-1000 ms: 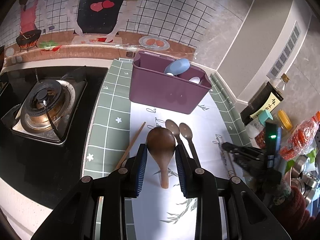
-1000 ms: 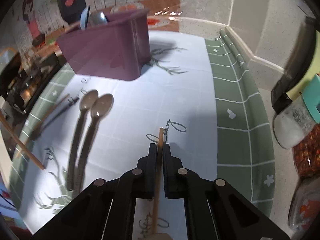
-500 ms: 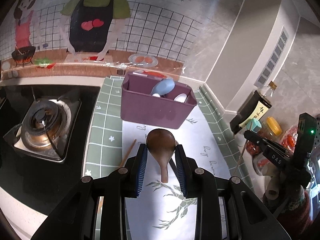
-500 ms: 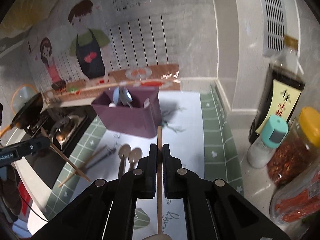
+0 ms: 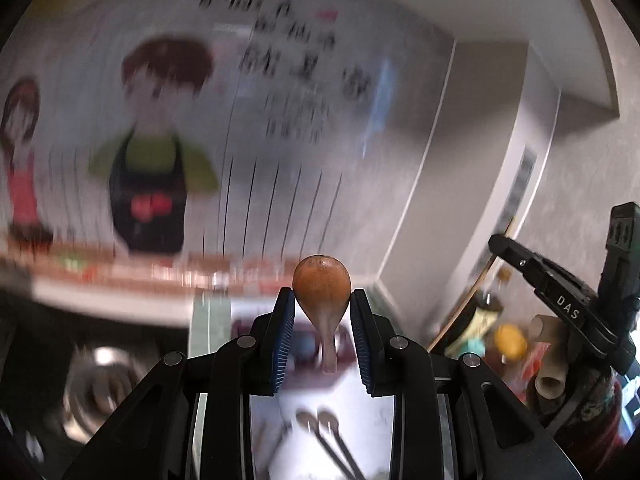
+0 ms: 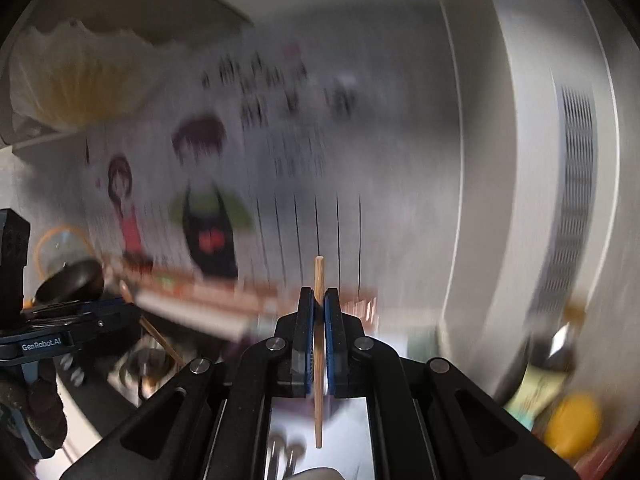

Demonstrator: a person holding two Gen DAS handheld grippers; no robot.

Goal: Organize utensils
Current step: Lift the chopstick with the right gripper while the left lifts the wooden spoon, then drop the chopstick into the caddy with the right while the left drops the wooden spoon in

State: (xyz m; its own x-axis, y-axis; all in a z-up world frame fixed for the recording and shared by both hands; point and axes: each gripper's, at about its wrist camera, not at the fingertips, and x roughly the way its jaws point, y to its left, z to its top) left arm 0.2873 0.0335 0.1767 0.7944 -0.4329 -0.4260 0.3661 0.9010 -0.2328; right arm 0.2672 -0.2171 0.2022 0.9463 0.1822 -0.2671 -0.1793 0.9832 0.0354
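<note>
My left gripper [image 5: 322,300] is shut on a brown wooden rice paddle [image 5: 322,286], its round head between the blue pads and its handle hanging down. It is held high, in front of the wall sticker. My right gripper [image 6: 319,298] is shut on a thin wooden chopstick [image 6: 319,276] that sticks up past the fingertips and down below them. The purple utensil bin [image 5: 296,350] shows blurred low behind the paddle. Two brown spoons [image 5: 320,424] lie on the white mat below. The right gripper [image 5: 500,242] also shows at the right of the left wrist view.
A gas burner [image 5: 100,376] sits at lower left, with a dark pan [image 6: 74,280] beyond it. Bottles and a yellow-lidded jar [image 6: 574,424] crowd the right side near the grey wall column [image 6: 520,200]. A second chopstick [image 6: 160,340] hangs under the left gripper.
Both grippers have risen well above the counter and tilted up toward the wall, each keeping its utensil. The bin and spoons have dropped to the bottom of both views.
</note>
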